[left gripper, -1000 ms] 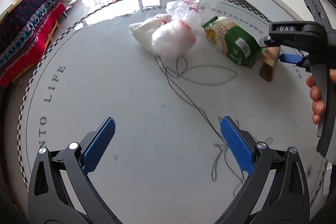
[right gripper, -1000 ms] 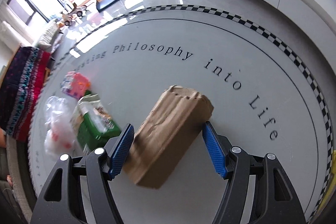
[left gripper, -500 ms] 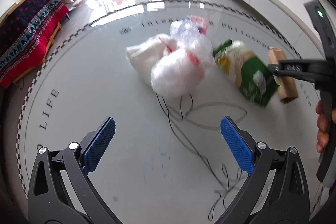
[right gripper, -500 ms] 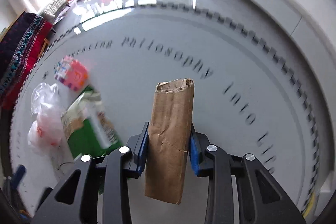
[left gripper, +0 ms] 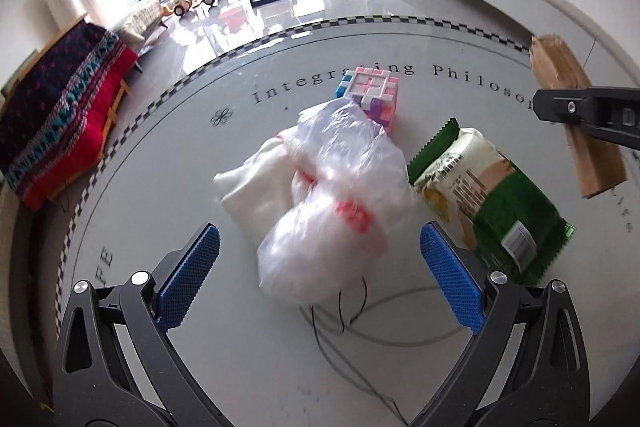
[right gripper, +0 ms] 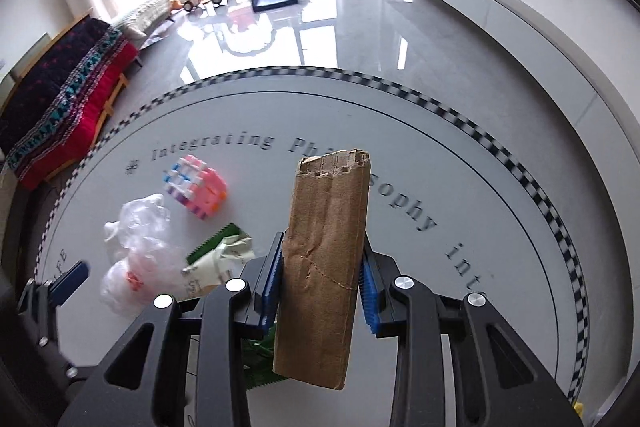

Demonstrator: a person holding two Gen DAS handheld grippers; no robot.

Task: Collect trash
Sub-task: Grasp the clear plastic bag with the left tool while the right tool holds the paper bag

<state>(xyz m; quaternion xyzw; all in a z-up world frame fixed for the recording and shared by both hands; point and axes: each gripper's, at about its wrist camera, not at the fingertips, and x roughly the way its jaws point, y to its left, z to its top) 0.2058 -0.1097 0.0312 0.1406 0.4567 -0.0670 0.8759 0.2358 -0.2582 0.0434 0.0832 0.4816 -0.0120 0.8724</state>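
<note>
Your round white glass table (left gripper: 168,163) with black lettering and a checkered rim carries all the trash. At its middle lies the crumpled clear plastic bag (left gripper: 336,203), with the green-and-white snack packet (left gripper: 484,195) just beside it and the pink-and-white block cube (left gripper: 370,93) touching its far end. Your left gripper (left gripper: 320,277) hangs over the bag with its jaws spread wide and nothing between them. Your right gripper (right gripper: 320,283) has clamped its blue pads on the torn brown cardboard strip (right gripper: 324,267), held clear of the table.
</note>
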